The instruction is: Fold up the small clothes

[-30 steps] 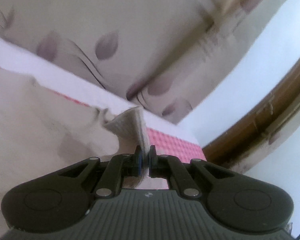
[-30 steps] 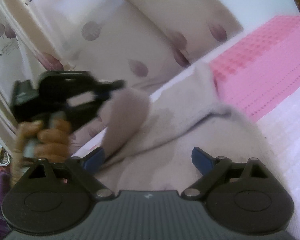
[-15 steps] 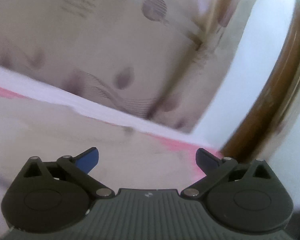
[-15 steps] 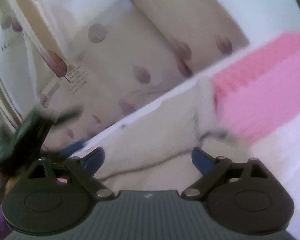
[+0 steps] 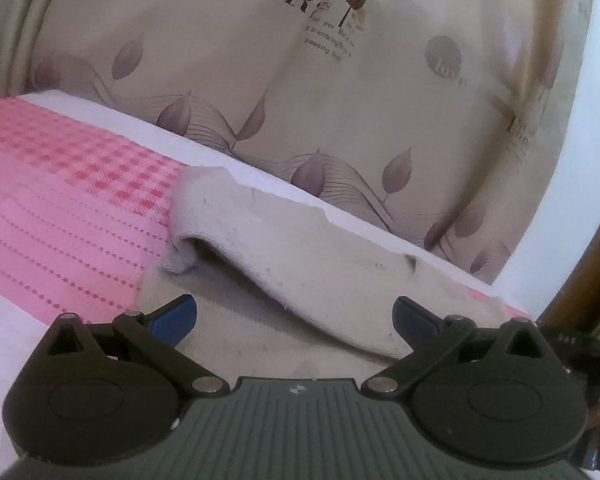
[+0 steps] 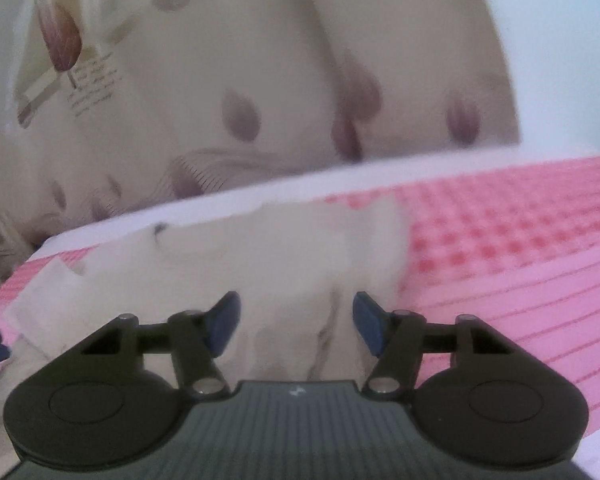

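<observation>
Left wrist view. The left gripper [image 5: 295, 314] has its jaws spread wide, nothing between the blue pads [image 5: 177, 315]. Just ahead lies the beige garment [image 5: 284, 248] on the pink checked bedcover [image 5: 60, 184], with a folded-over flap forming a rounded roll at its left end. The garment's near edge is hidden under the gripper body, and its right end runs out behind the right finger, so the full outline cannot be read. Its long axis runs from upper left to lower right, roughly parallel to the white bed edge [image 5: 260, 172]. Behind stands a leaf-printed curtain [image 5: 300, 80]; the printed lettering there is only partly legible. At far right a dark object is cut off by the frame. One second ago these jaws were pinched on a raised corner of the cloth; half a second ago they were already apart, and now the cloth lies flat and released.

Right wrist view. The frame is motion-blurred. The right gripper [image 6: 296, 324] has its jaws partly spread, hovering over the garment [image 6: 284, 248] with cloth seen in the gap; whether the pads touch it cannot be told. The garment's lower part is hidden by the gripper. Here it extends left to right across the bedcover [image 6: 520, 240]. Compared with a second ago, the gap between the fingers is narrower, and the other gripper has left the frame's left side except for a dark sliver at the edge.
</observation>
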`<act>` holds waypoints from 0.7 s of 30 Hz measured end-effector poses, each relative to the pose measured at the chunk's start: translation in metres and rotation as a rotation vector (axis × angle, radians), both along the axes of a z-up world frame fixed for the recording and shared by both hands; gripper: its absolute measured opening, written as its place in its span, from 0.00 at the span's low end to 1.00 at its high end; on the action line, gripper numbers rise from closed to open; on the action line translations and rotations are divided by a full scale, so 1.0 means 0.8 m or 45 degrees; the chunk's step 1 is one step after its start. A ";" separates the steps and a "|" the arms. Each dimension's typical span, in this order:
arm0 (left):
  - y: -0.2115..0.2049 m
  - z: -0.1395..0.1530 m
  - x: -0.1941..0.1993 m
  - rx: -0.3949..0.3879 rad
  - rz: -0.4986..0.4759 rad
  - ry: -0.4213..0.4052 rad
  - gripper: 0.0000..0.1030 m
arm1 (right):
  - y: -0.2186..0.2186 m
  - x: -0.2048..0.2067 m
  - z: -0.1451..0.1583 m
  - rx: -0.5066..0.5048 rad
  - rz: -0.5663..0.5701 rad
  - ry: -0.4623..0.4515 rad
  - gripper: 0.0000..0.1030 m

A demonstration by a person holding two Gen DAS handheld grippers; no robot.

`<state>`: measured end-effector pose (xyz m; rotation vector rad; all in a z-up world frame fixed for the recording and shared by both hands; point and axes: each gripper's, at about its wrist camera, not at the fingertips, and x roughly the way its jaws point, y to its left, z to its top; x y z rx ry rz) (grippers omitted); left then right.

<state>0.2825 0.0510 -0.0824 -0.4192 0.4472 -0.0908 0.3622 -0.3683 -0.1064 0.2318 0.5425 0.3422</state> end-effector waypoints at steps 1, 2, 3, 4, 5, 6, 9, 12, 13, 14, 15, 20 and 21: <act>-0.001 0.002 0.004 -0.006 -0.002 0.004 0.99 | 0.006 -0.001 -0.002 -0.033 0.017 0.007 0.25; 0.000 0.002 0.006 -0.015 -0.003 0.011 0.99 | 0.011 -0.003 -0.003 -0.068 0.025 -0.001 0.09; 0.004 -0.001 0.001 -0.024 0.000 0.017 0.99 | 0.015 -0.007 -0.001 -0.080 0.042 -0.028 0.06; 0.006 -0.003 0.001 -0.038 0.009 0.026 0.99 | 0.017 -0.012 0.003 -0.079 0.056 -0.059 0.06; 0.008 -0.005 0.002 -0.051 0.018 0.034 0.99 | 0.021 -0.015 0.008 -0.094 0.056 -0.091 0.04; 0.012 -0.007 0.002 -0.070 0.034 0.043 1.00 | 0.025 -0.020 0.015 -0.131 0.040 -0.133 0.04; 0.016 -0.009 0.002 -0.112 0.071 0.045 1.00 | 0.022 -0.021 0.039 -0.156 -0.029 -0.239 0.04; 0.016 -0.009 0.002 -0.108 0.086 0.045 1.00 | 0.005 -0.001 0.053 -0.134 -0.109 -0.251 0.04; 0.015 -0.008 0.002 -0.103 0.086 0.044 1.00 | -0.003 0.008 0.053 -0.112 -0.130 -0.236 0.04; 0.015 -0.008 0.002 -0.100 0.087 0.045 1.00 | -0.009 0.018 0.050 -0.091 -0.149 -0.208 0.04; 0.015 -0.008 0.001 -0.098 0.089 0.045 1.00 | -0.013 0.024 0.046 -0.086 -0.165 -0.183 0.04; 0.015 -0.009 0.001 -0.102 0.092 0.051 1.00 | -0.029 0.028 0.021 0.047 -0.141 -0.113 0.04; 0.015 -0.009 0.001 -0.102 0.091 0.052 1.00 | -0.032 0.022 0.021 0.121 -0.089 -0.117 0.04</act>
